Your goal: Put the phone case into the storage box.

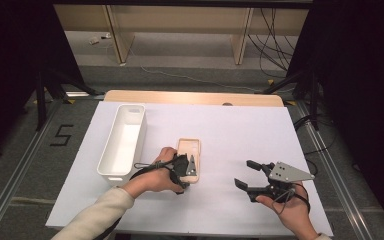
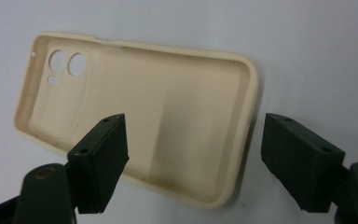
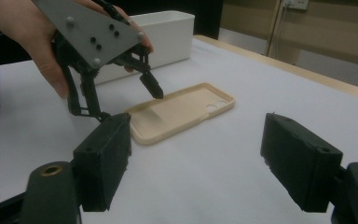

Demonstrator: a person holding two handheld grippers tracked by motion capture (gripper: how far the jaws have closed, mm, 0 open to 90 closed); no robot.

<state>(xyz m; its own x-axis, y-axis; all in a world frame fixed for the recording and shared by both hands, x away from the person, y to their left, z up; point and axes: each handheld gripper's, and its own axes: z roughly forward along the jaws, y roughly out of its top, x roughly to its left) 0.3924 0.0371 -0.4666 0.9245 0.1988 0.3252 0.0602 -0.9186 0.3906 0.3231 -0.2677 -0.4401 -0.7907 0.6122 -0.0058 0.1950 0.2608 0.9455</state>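
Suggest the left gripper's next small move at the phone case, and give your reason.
Probably close the left gripper on the beige phone case. Its fingers stand apart astride the case's near end, one over the hollow and one outside the rim, not yet pressing. The white bin stands nearby.

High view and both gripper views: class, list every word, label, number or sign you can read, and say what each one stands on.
"5" – black marking on the grey floor left of the table.
The phone case, the white bin and both grippers carry no readable text.
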